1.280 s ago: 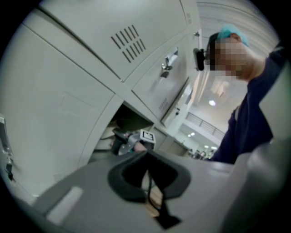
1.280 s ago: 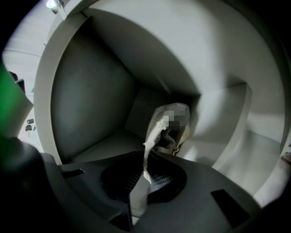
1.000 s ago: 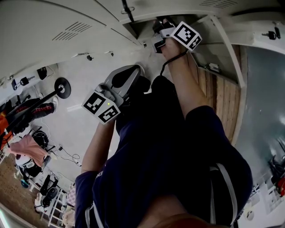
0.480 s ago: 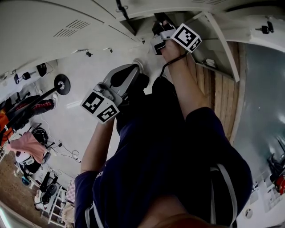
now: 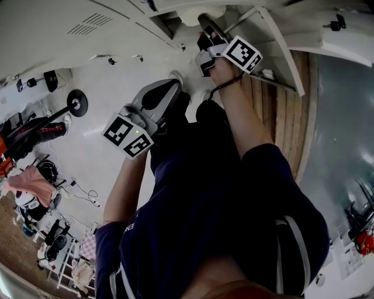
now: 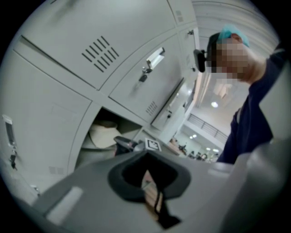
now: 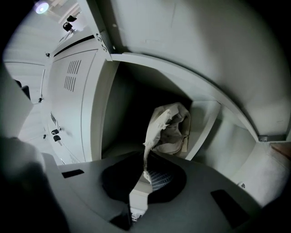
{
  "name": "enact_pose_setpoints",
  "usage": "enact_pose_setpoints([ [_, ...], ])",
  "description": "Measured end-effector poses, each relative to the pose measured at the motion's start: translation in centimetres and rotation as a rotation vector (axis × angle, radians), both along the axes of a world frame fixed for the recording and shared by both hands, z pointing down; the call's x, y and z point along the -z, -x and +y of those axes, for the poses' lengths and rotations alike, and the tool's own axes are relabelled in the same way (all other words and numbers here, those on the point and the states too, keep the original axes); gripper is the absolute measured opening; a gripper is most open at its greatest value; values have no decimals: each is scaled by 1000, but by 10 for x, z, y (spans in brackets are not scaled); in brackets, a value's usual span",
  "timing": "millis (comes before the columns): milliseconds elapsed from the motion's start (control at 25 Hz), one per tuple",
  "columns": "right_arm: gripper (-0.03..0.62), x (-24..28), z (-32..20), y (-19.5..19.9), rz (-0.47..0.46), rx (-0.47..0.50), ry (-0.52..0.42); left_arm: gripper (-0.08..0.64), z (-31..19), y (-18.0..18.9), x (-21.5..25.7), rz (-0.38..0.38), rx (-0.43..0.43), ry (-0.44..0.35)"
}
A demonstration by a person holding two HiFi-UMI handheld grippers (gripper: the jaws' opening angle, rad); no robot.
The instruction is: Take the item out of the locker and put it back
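A cream cloth bundle (image 7: 170, 127) sits in the open locker compartment (image 7: 122, 113). A strip of it runs down into my right gripper (image 7: 144, 176), which is shut on that strip. In the head view the right gripper (image 5: 205, 36) reaches into the locker mouth at the top, with the pale cloth (image 5: 193, 13) just above it. The left gripper view shows the same cloth (image 6: 105, 134) and the right gripper (image 6: 128, 144) at the opening. My left gripper (image 6: 151, 193) hangs outside, lower and to the left (image 5: 159, 99), its jaws together on nothing.
Closed grey locker doors (image 6: 82, 54) with vents and keys surround the open one. The open door (image 5: 280, 49) stands to the right. A wooden bench (image 5: 286, 122) lies at the right, and gym gear (image 5: 75, 103) at the left.
Both grippers have shifted upward in the head view. The cream cloth, unseen there before, now shows at the locker mouth above the right gripper.
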State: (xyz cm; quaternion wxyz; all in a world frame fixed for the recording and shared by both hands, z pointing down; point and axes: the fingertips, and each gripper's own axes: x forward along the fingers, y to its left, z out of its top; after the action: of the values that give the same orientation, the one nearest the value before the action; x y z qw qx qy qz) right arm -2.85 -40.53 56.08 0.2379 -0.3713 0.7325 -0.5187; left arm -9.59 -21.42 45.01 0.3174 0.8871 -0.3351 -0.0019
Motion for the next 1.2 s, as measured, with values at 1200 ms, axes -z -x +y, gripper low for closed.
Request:
enact_pose_setpoints([
  [1200,22,48,128,-36,-27,72,18,3,87,-40,42,-17,50,-20],
])
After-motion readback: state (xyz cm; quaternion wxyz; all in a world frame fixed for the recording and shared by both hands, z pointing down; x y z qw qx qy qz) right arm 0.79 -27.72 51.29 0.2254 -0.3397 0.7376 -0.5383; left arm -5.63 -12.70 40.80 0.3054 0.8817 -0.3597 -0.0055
